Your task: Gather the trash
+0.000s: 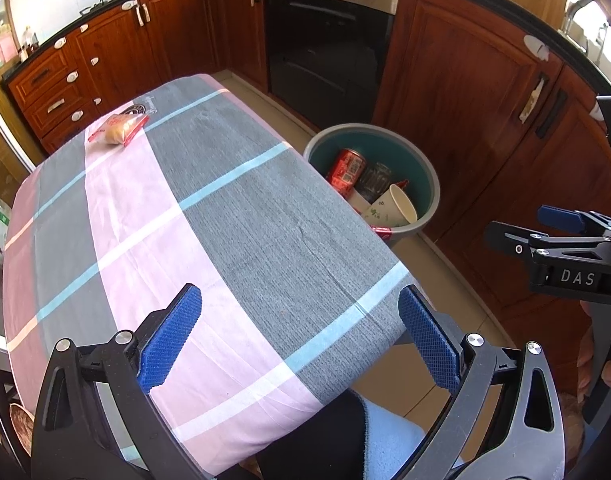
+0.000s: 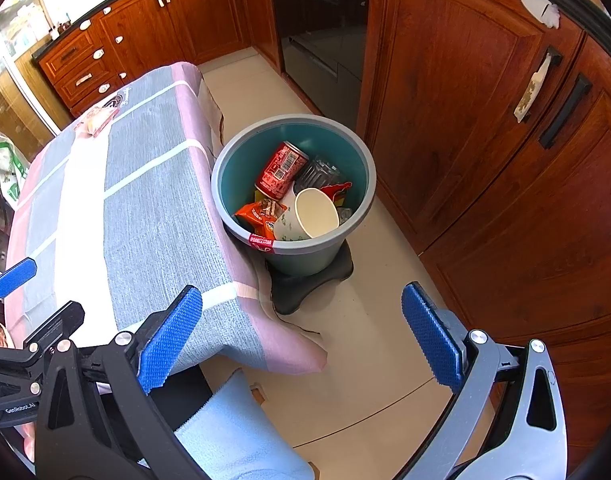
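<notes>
- Two hand-held grippers appear in the left wrist view: the left gripper (image 1: 299, 338) hovers over the near end of the checked tablecloth (image 1: 241, 216), blue pads spread wide with nothing between them; the right gripper (image 1: 545, 232) shows at the right edge, its opening impossible to judge here.
- Same view: a snack packet (image 1: 119, 129) lies on the cloth's far end; the grey bin (image 1: 429, 184) stands on the floor just beside the table.
- Right wrist view: the right gripper (image 2: 301, 338) hangs above the tiled floor (image 2: 385, 320), pads spread and empty.
- Same view: the bin (image 2: 361, 204) holds a red can (image 2: 281, 170), a paper cup (image 2: 311, 214) and an orange wrapper (image 2: 257, 214); the packet (image 2: 99, 119) lies on the table, well apart from the bin.
</notes>
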